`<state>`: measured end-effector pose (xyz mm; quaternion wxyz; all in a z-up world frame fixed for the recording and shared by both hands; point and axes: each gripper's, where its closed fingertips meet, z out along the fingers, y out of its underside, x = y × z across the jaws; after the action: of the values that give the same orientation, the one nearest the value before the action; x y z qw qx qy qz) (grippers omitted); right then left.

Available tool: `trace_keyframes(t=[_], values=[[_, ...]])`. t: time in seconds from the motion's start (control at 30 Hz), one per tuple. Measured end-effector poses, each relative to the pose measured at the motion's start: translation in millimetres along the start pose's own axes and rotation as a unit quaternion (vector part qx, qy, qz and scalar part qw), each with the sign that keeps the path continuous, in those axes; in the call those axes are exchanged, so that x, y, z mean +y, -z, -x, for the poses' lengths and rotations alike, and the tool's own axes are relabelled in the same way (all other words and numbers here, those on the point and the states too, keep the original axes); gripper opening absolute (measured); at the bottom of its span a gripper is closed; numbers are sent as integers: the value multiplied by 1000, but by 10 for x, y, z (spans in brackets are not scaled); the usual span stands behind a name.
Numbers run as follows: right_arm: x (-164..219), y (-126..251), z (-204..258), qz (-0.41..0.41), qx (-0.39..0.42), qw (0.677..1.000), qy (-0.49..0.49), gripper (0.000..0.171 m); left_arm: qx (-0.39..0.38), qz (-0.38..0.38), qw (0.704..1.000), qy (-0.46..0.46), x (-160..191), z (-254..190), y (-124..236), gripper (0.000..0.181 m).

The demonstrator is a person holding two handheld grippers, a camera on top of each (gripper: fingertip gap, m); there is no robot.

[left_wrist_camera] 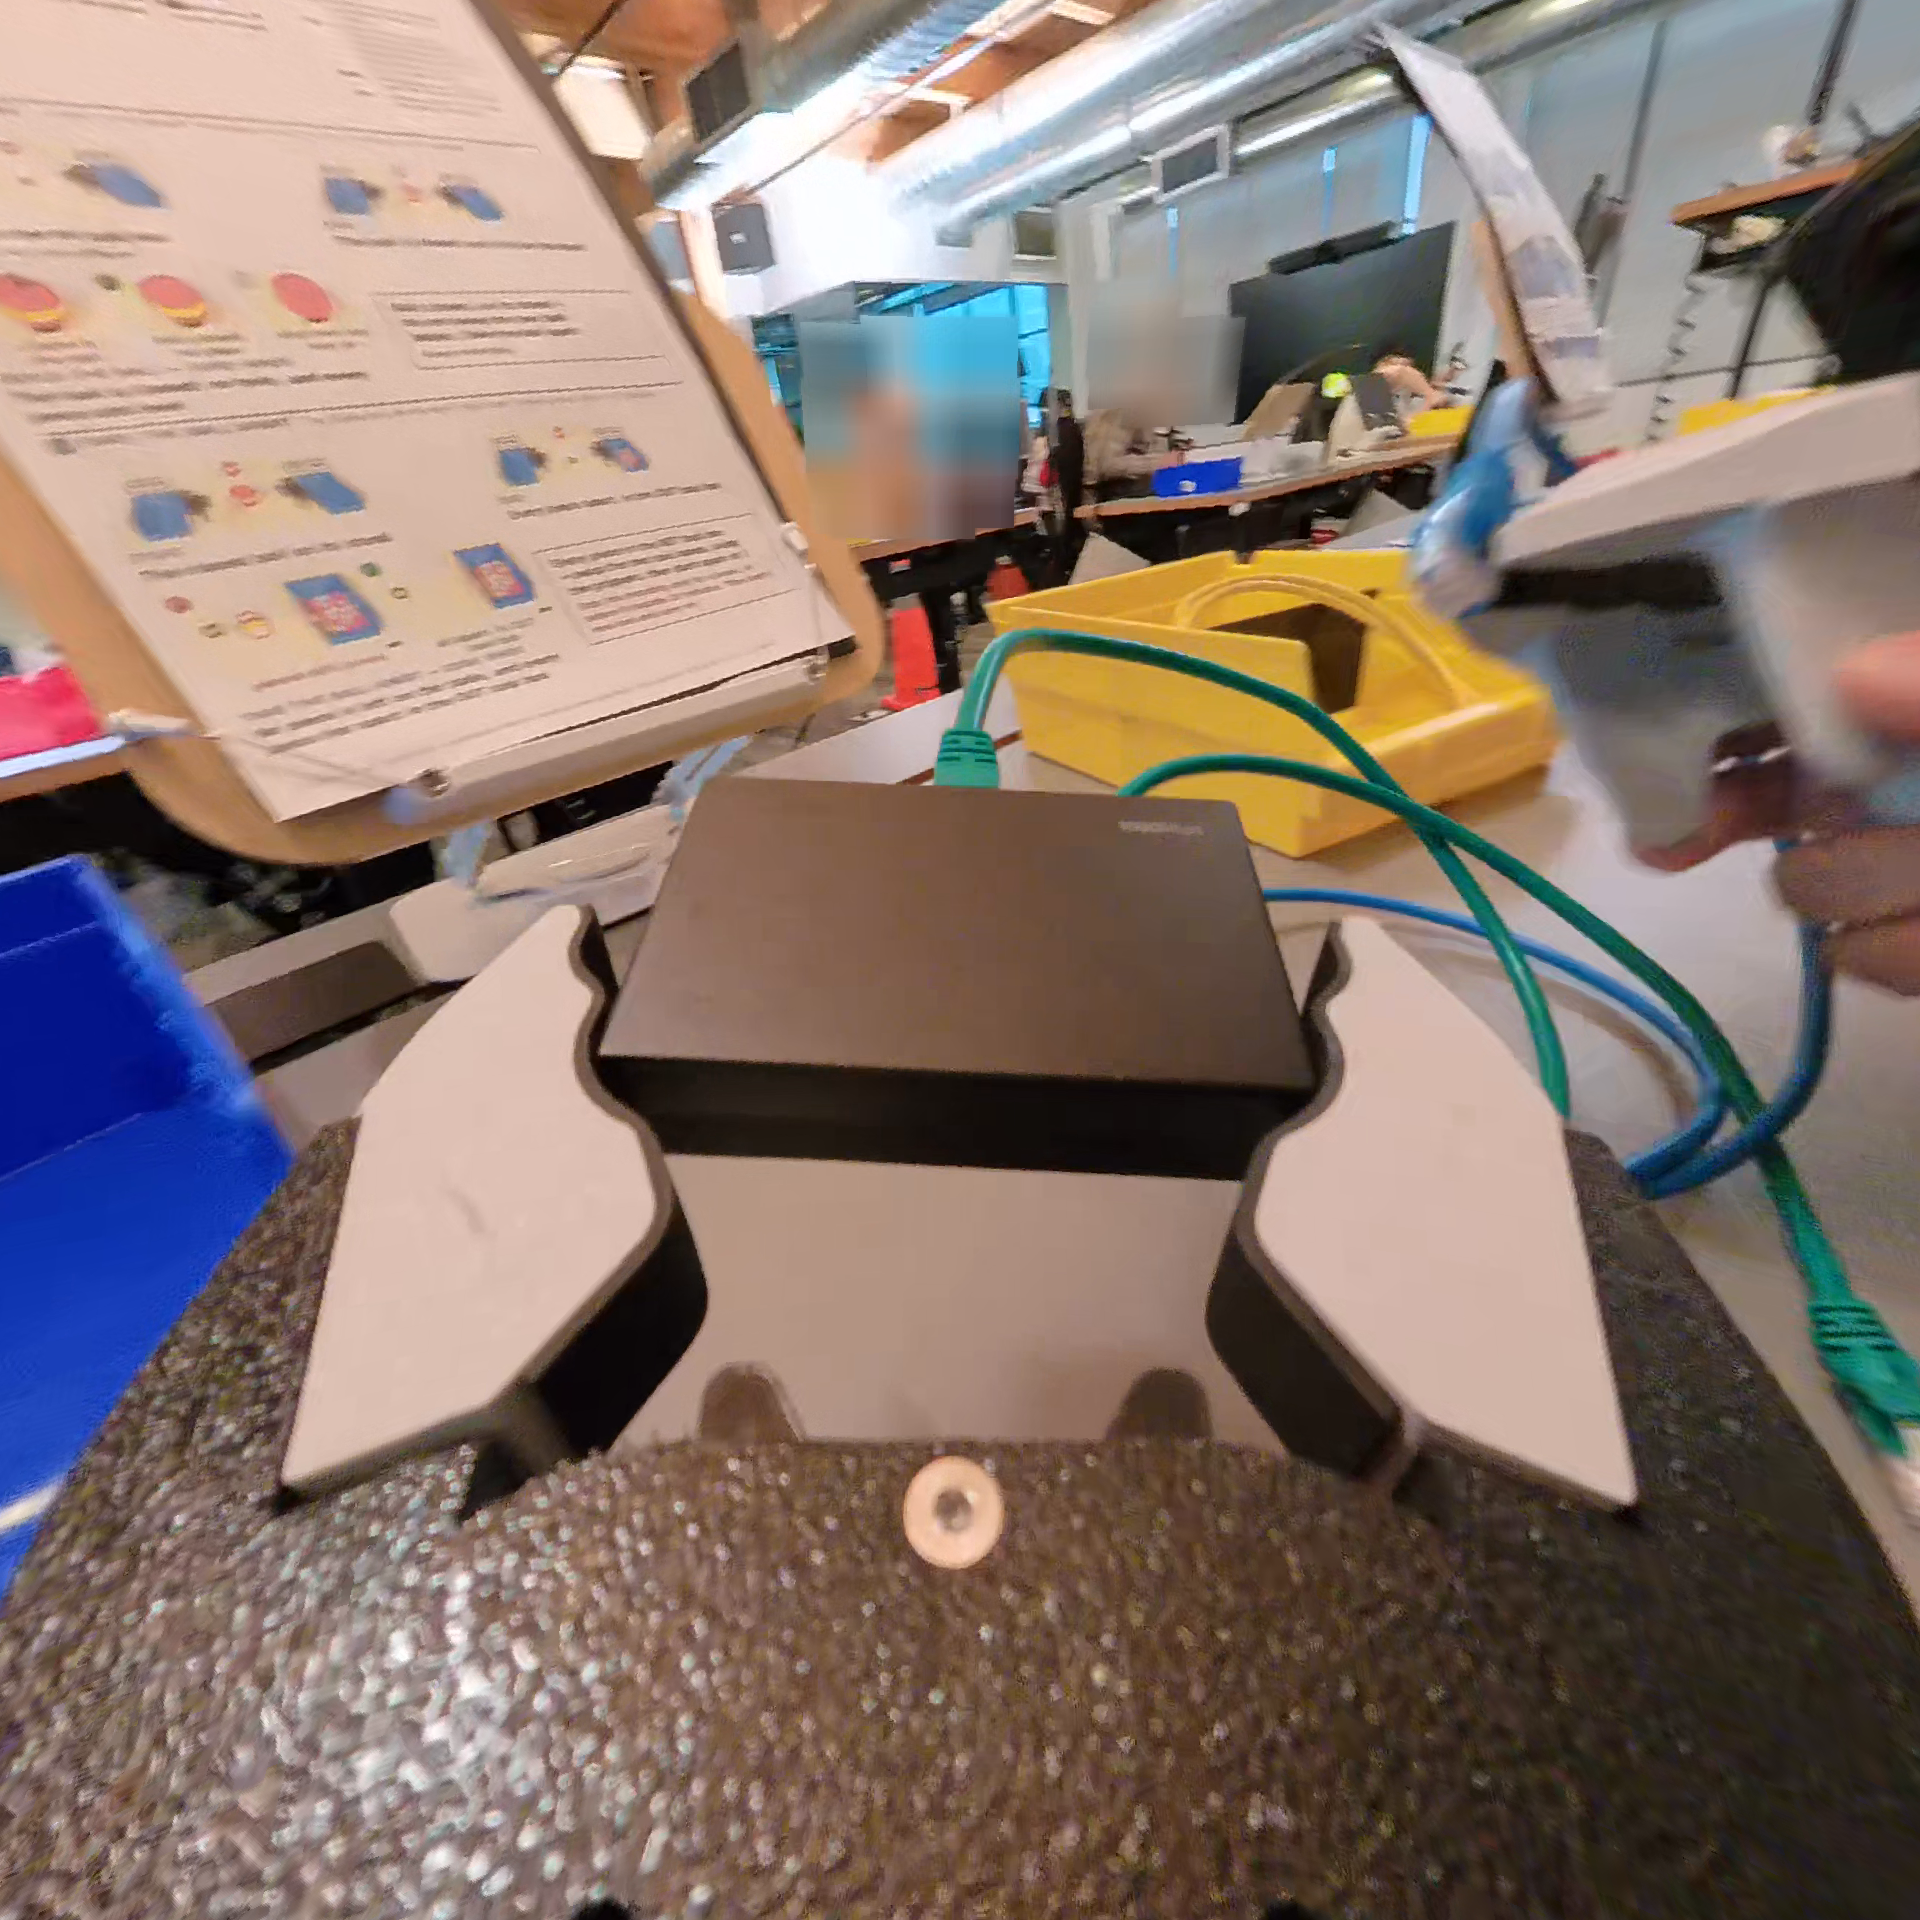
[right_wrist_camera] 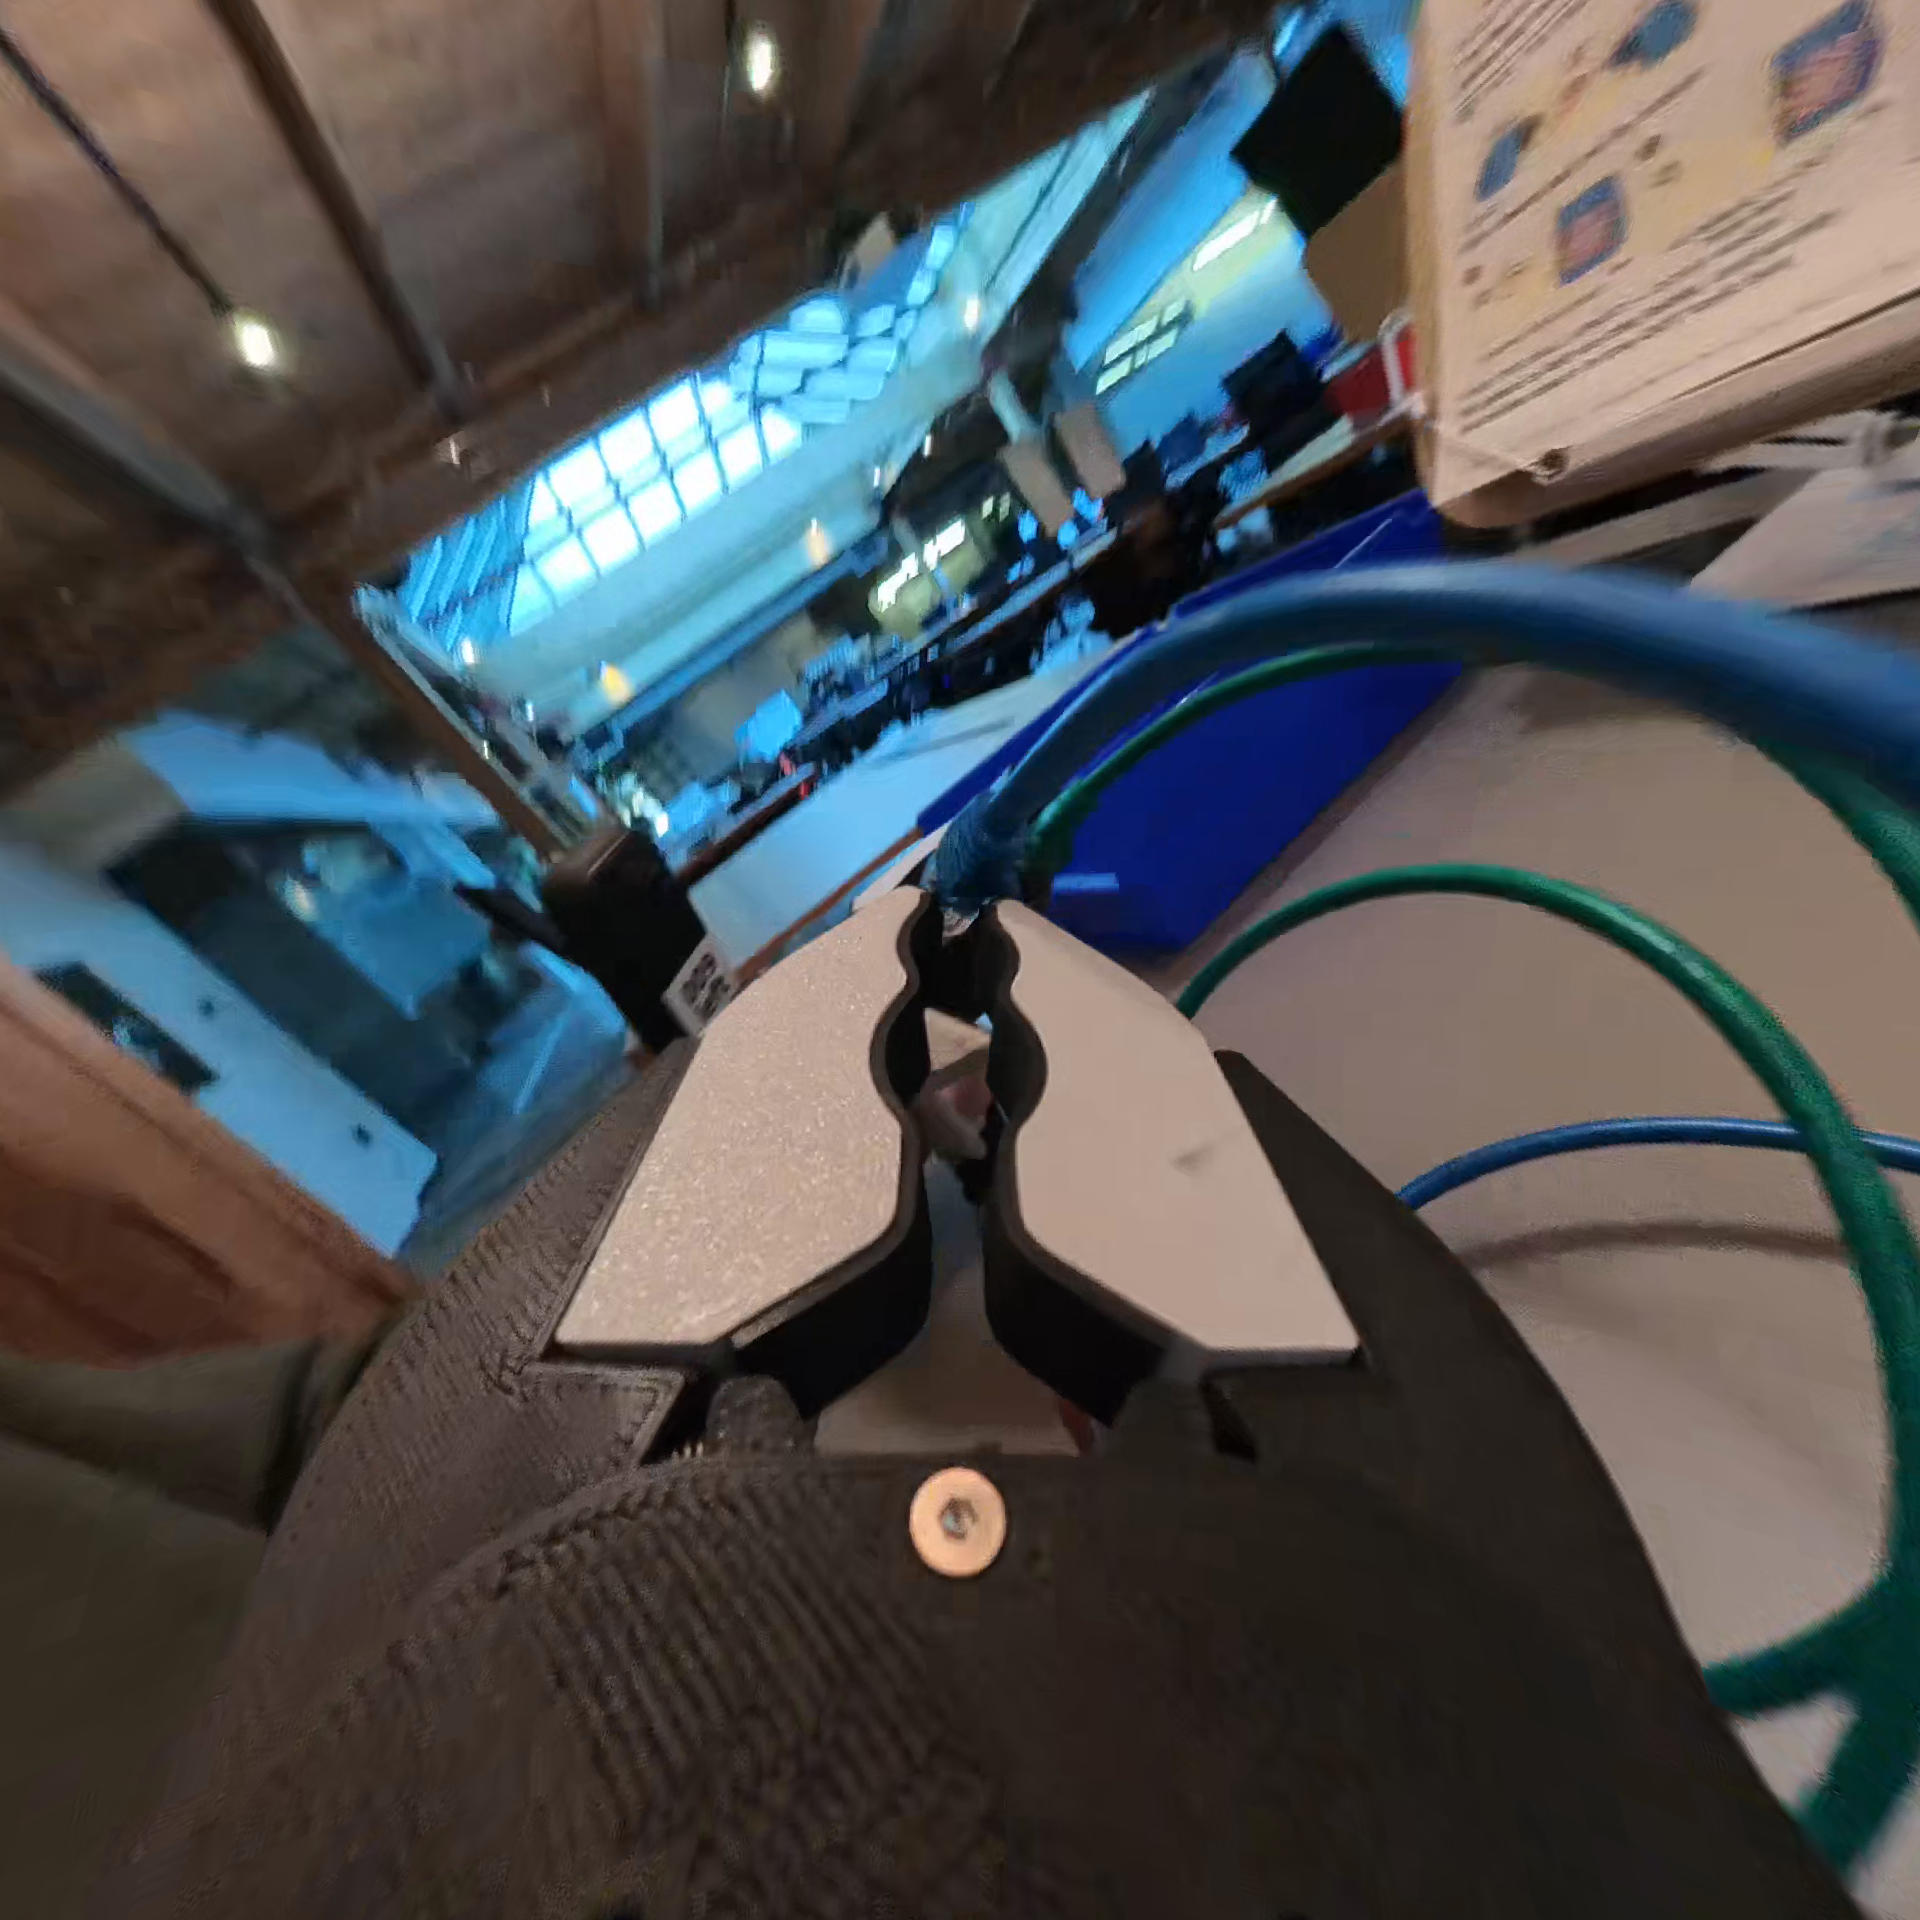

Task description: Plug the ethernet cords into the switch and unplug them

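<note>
Switch (left_wrist_camera: 951,935), a black box, sits clamped between the left gripper (left_wrist_camera: 956,966) fingers at centre table; one green cord (left_wrist_camera: 966,750) is plugged into its far side; the right gripper (right_wrist_camera: 961,940) pinches a blue plug (right_wrist_camera: 977,857) (held up at right); a tilted plug could jam against the port, or tangled cords (left_wrist_camera: 1704,1101) could snag.
</note>
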<state>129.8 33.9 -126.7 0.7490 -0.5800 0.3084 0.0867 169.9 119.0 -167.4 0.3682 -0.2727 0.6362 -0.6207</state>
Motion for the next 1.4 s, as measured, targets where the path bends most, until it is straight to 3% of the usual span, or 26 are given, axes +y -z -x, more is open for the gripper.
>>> trace_keyframes(t=[0.1, 0.3, 0.57, 0.7, 0.77, 0.93, 1.1, 1.23, 1.3, 1.4], values=[[-60, 62, 217, 97, -33, 994, 46, 7, -53, -1, 998, 14, 6, 245, 60, 123], [28, 380, -51, 306, 42, 932, 191, 3, -49, -53, 991, 112, -140, 372, 142, 123], [197, 811, -342, 415, 79, 869, 256, 0, -102, -85, 987, 87, -519, 739, 414, 122], [303, 866, -479, 423, 95, 864, 256, 0, -98, -91, 988, 78, -591, 798, 491, 122], [376, 852, -628, 429, 116, 842, 305, 6, -91, -89, 989, 76, -589, 784, 484, 122], [638, 540, -597, 428, 47, 774, 464, 31, -66, -89, 992, 66, -647, 682, 455, 122], [1011, 515, -693, 535, -10, 700, 473, 38, -50, -91, 993, 60, -699, 634, 461, 122], [1101, 467, -899, 574, -10, 664, 479, 36, -46, -91, 993, 60, -696, 649, 472, 122], [1134, 444, -926, 582, -24, 655, 481, 17, -48, -90, 993, 59, -682, 667, 479, 122], [1178, 488, -857, 600, -69, 634, 483, 12, -63, -76, 994, 48, -629, 736, 495, 121]])
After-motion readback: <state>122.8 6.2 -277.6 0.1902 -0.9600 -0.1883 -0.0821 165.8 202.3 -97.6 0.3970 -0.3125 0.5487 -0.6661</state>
